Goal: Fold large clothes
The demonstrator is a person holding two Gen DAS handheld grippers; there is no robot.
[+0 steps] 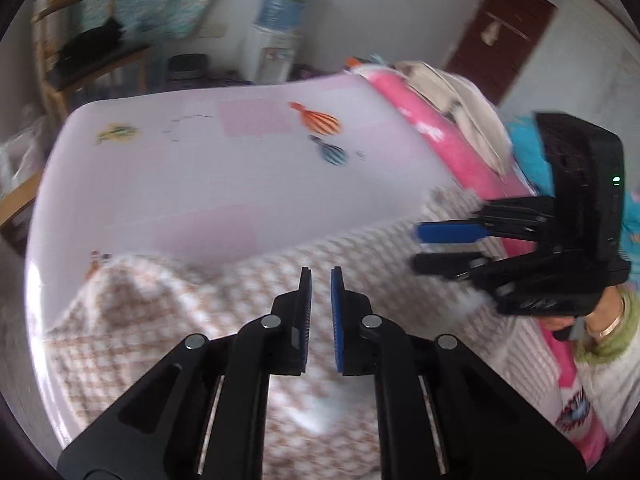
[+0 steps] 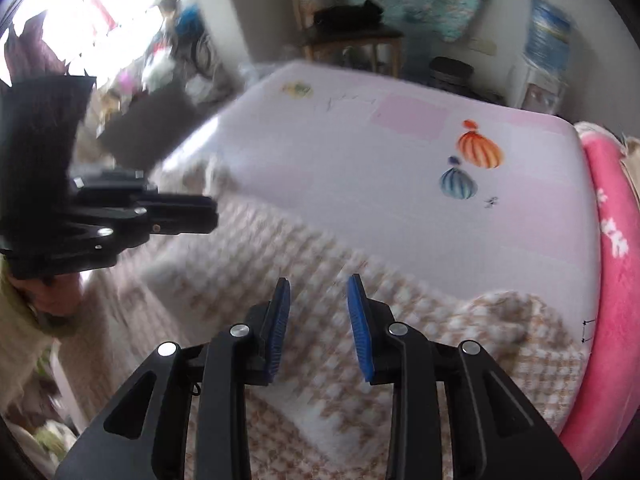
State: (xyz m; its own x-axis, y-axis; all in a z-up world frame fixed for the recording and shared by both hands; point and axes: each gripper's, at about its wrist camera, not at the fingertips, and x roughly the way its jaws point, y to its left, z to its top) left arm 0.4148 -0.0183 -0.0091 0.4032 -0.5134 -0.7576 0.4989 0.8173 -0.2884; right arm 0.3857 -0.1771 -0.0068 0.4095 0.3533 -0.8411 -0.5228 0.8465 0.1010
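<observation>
A brown-and-white checked garment [image 1: 160, 320] [image 2: 300, 240] lies rumpled across the near part of a bed with a pale lilac sheet [image 1: 200, 168] [image 2: 360, 152]. My left gripper [image 1: 321, 276] hovers just above the cloth. Its jaws stand a narrow gap apart with nothing between them. It appears side-on at the left of the right wrist view as the left gripper [image 2: 214, 216]. My right gripper [image 2: 316, 280] is open over the garment, holding nothing. The left wrist view shows the right gripper [image 1: 416, 246] at the right, over the cloth's edge. Both views are motion-blurred.
A pink blanket [image 1: 440, 140] [image 2: 616, 220] runs along the bed's right side with folded pale cloth on top. Beyond the bed stand a water dispenser [image 1: 276, 40] [image 2: 540, 72], a wooden chair [image 1: 88, 52] [image 2: 348, 28] and a brown door [image 1: 504, 32]. Hands [image 1: 600, 320] hold the grippers.
</observation>
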